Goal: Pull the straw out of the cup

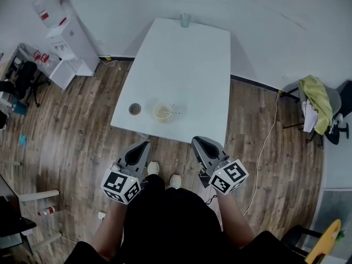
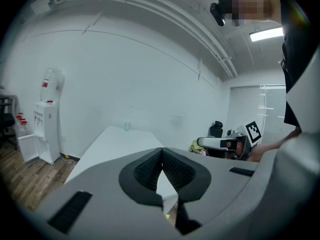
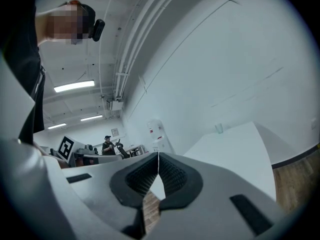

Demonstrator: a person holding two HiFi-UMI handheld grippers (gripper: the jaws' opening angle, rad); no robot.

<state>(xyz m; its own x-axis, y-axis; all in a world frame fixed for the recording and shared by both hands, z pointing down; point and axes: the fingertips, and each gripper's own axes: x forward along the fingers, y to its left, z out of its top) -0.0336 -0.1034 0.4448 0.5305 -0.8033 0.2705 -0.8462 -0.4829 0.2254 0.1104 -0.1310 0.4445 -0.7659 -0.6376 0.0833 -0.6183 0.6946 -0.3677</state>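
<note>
A clear cup (image 1: 162, 111) with a yellowish bottom stands near the front edge of the white table (image 1: 187, 65). A thin straw (image 1: 177, 112) leans out of it to the right. Both grippers hang below the table's front edge, well short of the cup. My left gripper (image 1: 144, 145) is shut with nothing in it; its pads (image 2: 150, 169) meet at the tips. My right gripper (image 1: 197, 141) is also shut and empty, its pads (image 3: 170, 173) closed together. Neither gripper view shows the cup clearly.
A small dark round object (image 1: 135, 109) lies left of the cup. A clear glass (image 1: 185, 20) stands at the table's far end. A water dispenser (image 1: 63, 32) is at the back left, a chair with a yellow-green cloth (image 1: 319, 100) at the right, a cable (image 1: 264, 147) on the wooden floor.
</note>
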